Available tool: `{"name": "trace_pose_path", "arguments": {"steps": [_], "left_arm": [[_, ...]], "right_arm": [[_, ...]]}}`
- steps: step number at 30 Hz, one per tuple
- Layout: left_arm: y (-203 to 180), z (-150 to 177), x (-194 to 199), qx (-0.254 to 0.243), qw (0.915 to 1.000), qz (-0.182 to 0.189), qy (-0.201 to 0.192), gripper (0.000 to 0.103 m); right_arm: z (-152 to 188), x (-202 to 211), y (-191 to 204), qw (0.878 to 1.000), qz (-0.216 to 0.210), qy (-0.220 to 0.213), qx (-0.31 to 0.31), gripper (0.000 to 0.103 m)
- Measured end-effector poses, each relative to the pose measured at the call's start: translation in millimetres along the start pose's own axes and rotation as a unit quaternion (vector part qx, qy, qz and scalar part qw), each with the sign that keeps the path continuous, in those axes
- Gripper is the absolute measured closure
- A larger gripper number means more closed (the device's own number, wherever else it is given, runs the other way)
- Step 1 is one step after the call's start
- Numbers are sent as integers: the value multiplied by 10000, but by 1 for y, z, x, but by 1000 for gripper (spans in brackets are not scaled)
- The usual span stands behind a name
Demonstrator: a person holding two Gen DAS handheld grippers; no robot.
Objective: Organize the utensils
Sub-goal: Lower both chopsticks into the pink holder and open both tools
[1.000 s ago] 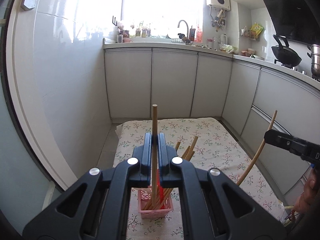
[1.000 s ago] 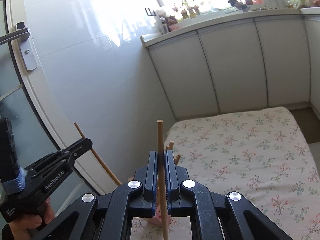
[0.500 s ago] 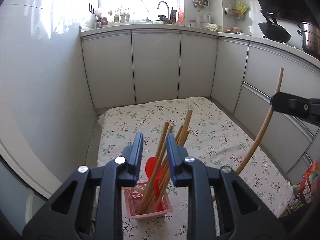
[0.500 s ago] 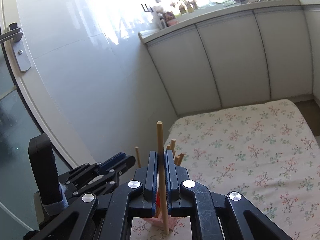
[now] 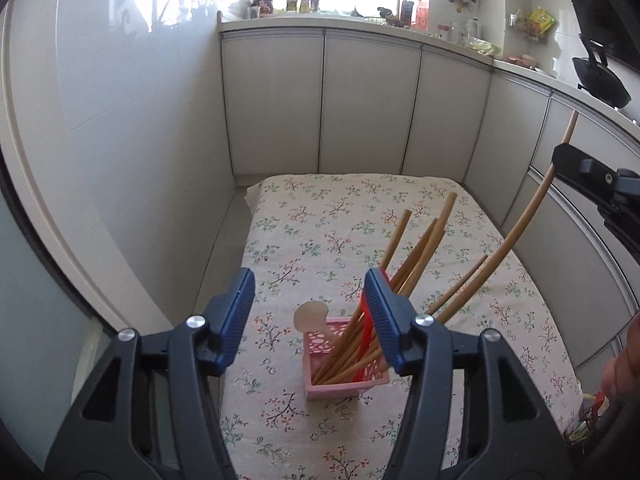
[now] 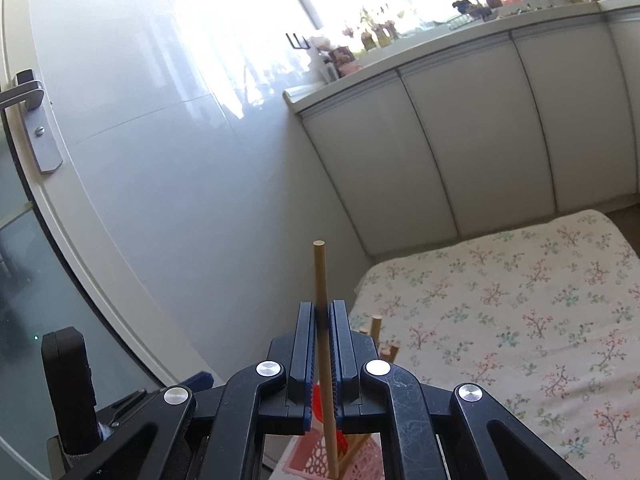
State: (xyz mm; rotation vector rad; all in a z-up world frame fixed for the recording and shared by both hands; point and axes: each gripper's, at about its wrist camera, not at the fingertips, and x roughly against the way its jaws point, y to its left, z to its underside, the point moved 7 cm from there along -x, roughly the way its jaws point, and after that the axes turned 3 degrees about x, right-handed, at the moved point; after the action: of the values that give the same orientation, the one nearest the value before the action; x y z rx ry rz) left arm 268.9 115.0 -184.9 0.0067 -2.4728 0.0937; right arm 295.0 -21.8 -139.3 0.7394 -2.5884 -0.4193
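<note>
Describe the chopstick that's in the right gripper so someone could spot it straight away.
On the floral tablecloth stands a pink basket of wooden chopsticks. Just beside it, the right gripper clamps one chopstick. Unlike the others leaning in the basket, it is gripped mid-length.

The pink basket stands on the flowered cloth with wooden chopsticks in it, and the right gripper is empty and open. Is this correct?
Not quite. The pink basket does stand on the flowered cloth with wooden chopsticks in it, but the right gripper is not empty and open: it is shut on one chopstick. The right wrist view shows this.
</note>
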Motion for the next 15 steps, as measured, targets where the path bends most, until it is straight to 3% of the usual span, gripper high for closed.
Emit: {"name": "trace_pose_path", "arguments": {"steps": [6,11,13,15], "left_arm": [[12,8,-4,-9,9998,-90,176,43],[17,8,-7,55,9997,-108,234,39],[18,8,-7,78,9995,-151,257,31],[18,9,-7,94,9994,-180,275,26]], "right_arm": [[14,-28,3,9997,-175,-121,-84,97],[37,-54,0,9995,-168,177,-186,92],[44,-60,-2,9991,-122,341,-214,82],[45,-56,-5,9988,-119,381,-269,57]]}}
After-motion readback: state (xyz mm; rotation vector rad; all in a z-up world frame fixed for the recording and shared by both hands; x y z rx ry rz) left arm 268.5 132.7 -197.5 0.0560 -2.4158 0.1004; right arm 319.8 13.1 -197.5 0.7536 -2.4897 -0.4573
